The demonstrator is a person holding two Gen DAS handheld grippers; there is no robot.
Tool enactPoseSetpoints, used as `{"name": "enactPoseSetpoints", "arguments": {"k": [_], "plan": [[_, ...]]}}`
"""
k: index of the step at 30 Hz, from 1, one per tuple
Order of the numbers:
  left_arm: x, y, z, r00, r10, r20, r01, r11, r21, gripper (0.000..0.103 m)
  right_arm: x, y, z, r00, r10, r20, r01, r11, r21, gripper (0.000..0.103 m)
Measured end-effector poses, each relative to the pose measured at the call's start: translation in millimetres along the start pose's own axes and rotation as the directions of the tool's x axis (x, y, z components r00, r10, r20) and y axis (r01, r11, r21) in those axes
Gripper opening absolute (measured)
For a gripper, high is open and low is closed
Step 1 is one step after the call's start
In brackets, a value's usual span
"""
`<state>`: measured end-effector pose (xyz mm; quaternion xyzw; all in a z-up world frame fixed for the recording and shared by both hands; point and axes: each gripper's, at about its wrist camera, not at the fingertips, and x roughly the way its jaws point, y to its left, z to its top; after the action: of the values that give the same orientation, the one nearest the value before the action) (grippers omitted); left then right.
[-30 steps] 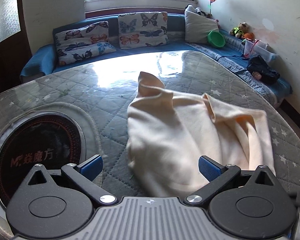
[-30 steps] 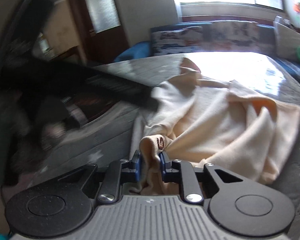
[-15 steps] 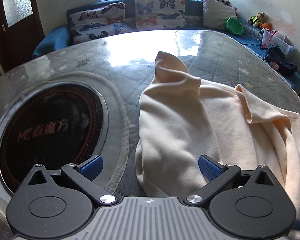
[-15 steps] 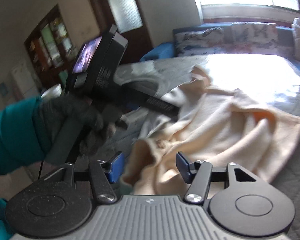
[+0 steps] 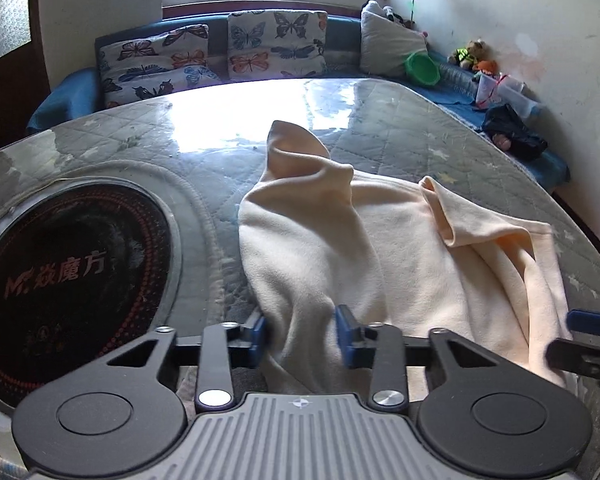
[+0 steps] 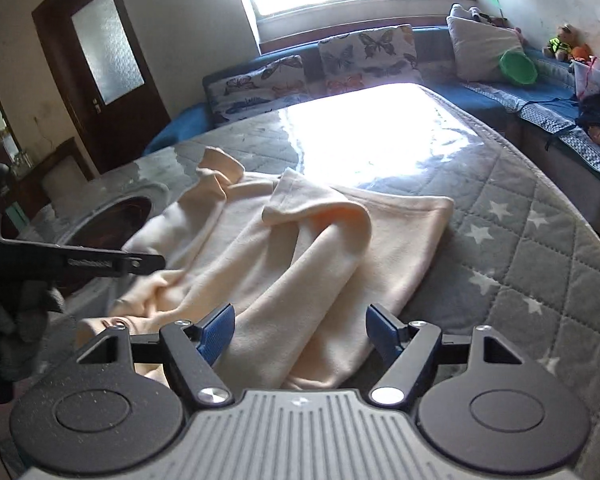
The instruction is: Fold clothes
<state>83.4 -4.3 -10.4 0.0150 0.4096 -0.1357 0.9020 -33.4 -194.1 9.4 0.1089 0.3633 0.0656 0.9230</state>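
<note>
left gripper [image 5: 300, 334] straddles cream garment [image 5: 340, 240] near edge.

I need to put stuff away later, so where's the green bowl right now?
The green bowl sits on the blue corner sofa beyond the table, at upper right in both wrist views, leaning against the grey pillow, left of the stuffed toys.

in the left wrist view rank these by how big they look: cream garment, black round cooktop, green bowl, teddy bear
1. cream garment
2. black round cooktop
3. green bowl
4. teddy bear
The bowl and bear sit far back, so their apparent size is shrunk.
</note>
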Motion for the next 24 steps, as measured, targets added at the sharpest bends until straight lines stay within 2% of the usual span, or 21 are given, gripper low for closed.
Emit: {"name": "enactPoseSetpoints", "arguments": {"k": [7, 13, 16, 24], "plan": [[-10.3, 21.9, -6.4, 0.999, 0.027, 0.02, -0.026, 0.998, -0.052, 0.029, 36.5, 22.8, 10.0, 1.0, -0.029, -0.008, 0.028, 0.994, -0.104, 0.074], [-21.7, 60.1, -15.1, 0.993, 0.113, 0.028, -0.109, 0.986, -0.129, 0.029, 75.7, 69.2, 27.9, 0.999, 0.023, -0.023, -0.028, 0.977, -0.21, 0.075], [-28.7, 83.4, -19.7, 0.985, 0.17, 0.026, -0.163, 0.971, -0.177, 0.028, 96.5, 96.9, 35.5, 0.998, 0.058, -0.036, -0.065, 0.963, -0.263, 0.075], [-54.4, 142.3, -37.6, 0.951, 0.308, 0.012, -0.292, 0.912, -0.289, 0.025, 152.7, 189.6, 49.6, 0.983, 0.154, -0.103, -0.184, 0.883, -0.432, 0.076]]}}
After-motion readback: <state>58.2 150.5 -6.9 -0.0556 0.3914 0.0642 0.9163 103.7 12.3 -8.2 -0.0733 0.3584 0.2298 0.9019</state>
